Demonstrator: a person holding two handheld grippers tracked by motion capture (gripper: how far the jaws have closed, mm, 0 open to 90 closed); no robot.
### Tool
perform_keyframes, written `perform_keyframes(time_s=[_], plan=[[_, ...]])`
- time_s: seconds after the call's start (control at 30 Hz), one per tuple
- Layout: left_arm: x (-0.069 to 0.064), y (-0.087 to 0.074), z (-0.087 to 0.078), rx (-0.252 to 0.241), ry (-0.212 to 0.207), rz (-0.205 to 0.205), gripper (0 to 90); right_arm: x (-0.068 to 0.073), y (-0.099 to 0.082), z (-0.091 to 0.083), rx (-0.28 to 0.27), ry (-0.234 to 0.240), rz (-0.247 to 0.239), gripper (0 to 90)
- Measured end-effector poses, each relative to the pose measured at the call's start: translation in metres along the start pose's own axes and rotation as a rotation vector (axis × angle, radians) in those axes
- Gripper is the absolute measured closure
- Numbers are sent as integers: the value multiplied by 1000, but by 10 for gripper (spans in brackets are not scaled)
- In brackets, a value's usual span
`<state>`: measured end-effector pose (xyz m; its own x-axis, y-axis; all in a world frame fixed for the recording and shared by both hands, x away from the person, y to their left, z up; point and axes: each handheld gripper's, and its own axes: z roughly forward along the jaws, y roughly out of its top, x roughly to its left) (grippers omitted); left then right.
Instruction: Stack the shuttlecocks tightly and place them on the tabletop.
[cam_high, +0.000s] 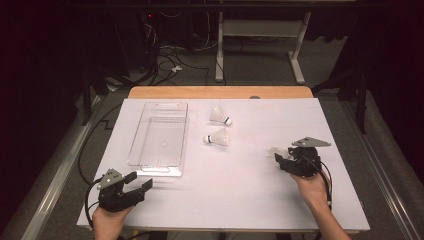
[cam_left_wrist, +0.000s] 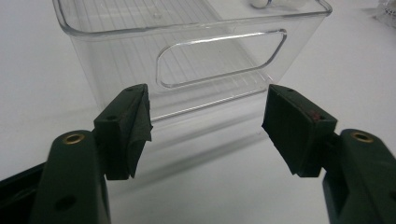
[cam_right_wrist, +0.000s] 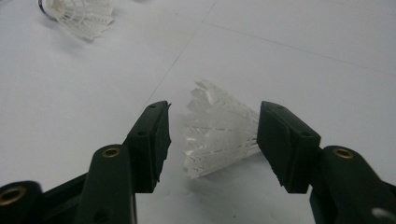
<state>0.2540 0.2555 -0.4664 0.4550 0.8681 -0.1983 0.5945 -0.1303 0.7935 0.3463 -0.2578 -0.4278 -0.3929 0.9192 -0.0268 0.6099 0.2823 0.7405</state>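
A white feathered shuttlecock (cam_right_wrist: 217, 144) lies on its side on the white sheet, between the jaws of my right gripper (cam_right_wrist: 215, 128). Its feathers reach the right pad, and a gap shows at the left pad. From above, this shuttlecock (cam_high: 278, 151) sits at the right gripper's (cam_high: 281, 159) tips on the table's right side. Two more shuttlecocks (cam_high: 220, 116) (cam_high: 218, 138) lie near the middle. A clear plastic tray (cam_high: 134, 150) stands left of them. My left gripper (cam_high: 141, 180) rests near the front left, open and holding nothing, and faces the tray's handle end (cam_left_wrist: 219, 58).
A white sheet (cam_high: 225, 195) covers the wooden table, whose bare edge (cam_high: 220, 92) shows at the back. Beyond it stand a desk frame and cables on the floor. Each gripper trails a black cable toward the front edge.
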Motion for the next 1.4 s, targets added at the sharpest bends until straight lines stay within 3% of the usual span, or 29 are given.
perform_keyframes(time_s=[0.17,0.23,0.43,0.57,0.7,0.9,1.2,1.4], plan=[[-1,0,0,0,-1,8,329,-2,5,3,57,-21,6,508],[-1,0,0,6,0,10,328,-2,5,5,72,-46,-12,539],[-1,1,2,12,-2,14,328,-2,11,5,84,-61,-23,646],[-1,1,2,9,-1,12,328,2,11,10,120,-67,-60,707],[-2,0,0,0,9,18,330,3,11,10,122,-63,-70,772],[0,1,0,-2,10,12,330,-5,10,5,110,-48,-44,856],[3,0,-1,-9,30,-14,330,-17,6,-4,99,-54,-46,900],[0,1,1,1,35,14,331,-25,0,-13,79,-47,-26,900]])
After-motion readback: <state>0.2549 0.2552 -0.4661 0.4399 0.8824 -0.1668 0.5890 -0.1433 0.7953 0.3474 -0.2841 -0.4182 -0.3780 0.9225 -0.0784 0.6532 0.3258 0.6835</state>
